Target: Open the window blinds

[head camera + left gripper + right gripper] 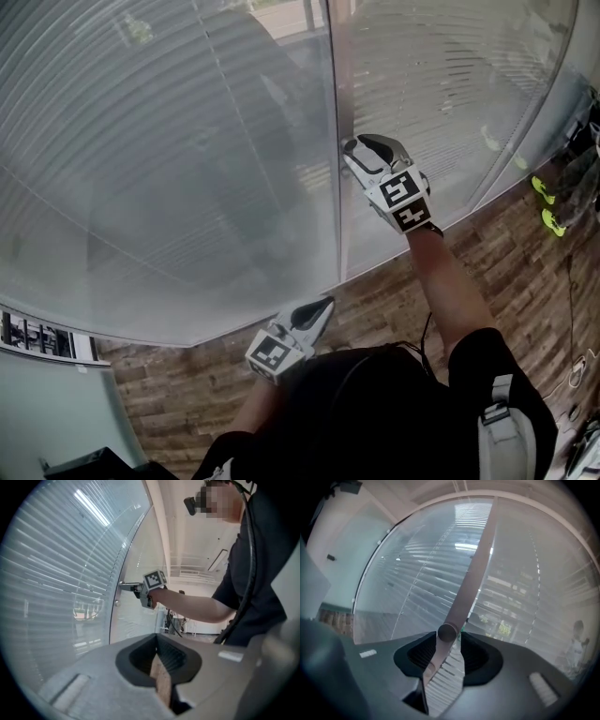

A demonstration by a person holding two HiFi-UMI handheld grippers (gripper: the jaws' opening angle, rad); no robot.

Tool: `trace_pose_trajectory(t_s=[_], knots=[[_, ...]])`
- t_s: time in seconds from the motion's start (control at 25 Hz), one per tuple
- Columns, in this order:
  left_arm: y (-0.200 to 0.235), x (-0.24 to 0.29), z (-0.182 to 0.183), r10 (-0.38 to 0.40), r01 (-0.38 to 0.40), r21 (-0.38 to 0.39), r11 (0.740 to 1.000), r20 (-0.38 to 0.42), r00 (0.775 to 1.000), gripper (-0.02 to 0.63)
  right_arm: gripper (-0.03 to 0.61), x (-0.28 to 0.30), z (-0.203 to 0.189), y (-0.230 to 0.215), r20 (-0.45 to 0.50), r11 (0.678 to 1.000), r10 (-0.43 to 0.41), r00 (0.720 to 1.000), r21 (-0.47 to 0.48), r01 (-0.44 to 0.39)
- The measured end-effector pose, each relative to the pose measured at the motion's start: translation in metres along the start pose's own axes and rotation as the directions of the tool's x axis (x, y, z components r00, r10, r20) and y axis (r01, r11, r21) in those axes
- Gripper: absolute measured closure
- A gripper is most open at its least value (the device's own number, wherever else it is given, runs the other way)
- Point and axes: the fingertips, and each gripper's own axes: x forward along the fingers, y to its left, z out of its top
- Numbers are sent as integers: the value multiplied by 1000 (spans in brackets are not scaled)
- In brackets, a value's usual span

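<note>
Right tool (450, 642): jaws spread, with the round knob (446, 632) sitting between them. The pads don't look clamped on it, and a sliver of gap shows on one side. The knob is mounted on the frame post (477, 566), which runs up and away dead ahead of the tool.

Blinds (169, 141) are straight ahead too, on both sides of that post, slats horizontal. They look mostly shut left of the tool and partly see-through right of it, so my read is the task is part done.

For this step I'd centre the knob deep in the pads, pinch it square, then roll about the knob's own axis. Any sideways load will likely make the pads skate off. Re-grip in short turns and watch the slat angle.

Left tool (317, 311): jaws only a slit apart, nothing in them. It hangs low, well apart from the right tool and not involved.

Below both tools is wood plank floor (187, 384), with no desk. There's some gear on the floor far right, can't identify it.
</note>
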Motion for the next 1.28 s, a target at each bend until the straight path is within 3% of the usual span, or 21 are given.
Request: trace_pose_trajectory(t_s=[0.08, 0.16, 0.36, 0.52, 0.64, 0.72, 0.88, 1.0, 1.08, 1.28], knots=[[-1, 4, 0, 3, -3, -2, 1000, 5, 1000, 611, 417, -6, 4, -4, -18, 988, -16, 1000, -151, 13], [-5, 10, -1, 4, -4, 5, 1000, 2, 1000, 611, 415, -11, 6, -4, -43, 948, -27, 999, -319, 12], [-9, 14, 1, -6, 6, -4, 1000, -1, 1000, 611, 413, -5, 3, 3, -102, 778, -50, 993, -628, -25], [-8, 14, -1, -6, 6, 11, 1000, 6, 1000, 611, 413, -2, 3, 11, -117, 649, -73, 990, -759, -42], [-9, 16, 0, -7, 7, 9, 1000, 14, 1000, 610, 432, 1, 0, 11, -123, 582, -99, 987, -812, -43], [-7, 16, -4, -7, 7, 11, 1000, 23, 1000, 609, 453, 3, -1, 9, -124, 559, -119, 985, -828, -37], [-8, 14, -3, -1, 0, 15, 1000, 19, 1000, 611, 446, 3, 0, 9, -135, 572, -121, 983, -819, -43], [-9, 15, -1, 0, 0, 9, 1000, 24, 1000, 610, 448, 3, 1, 8, -128, 609, -117, 985, -793, -31], [-10, 15, -2, 1, -2, 4, 1000, 21, 1000, 611, 448, 3, 3, 7, -120, 667, -106, 987, -745, -19], [-13, 15, -1, 6, -6, -5, 1000, 11, 1000, 609, 448, 0, 7, 2, -83, 850, -77, 994, -526, 22]])
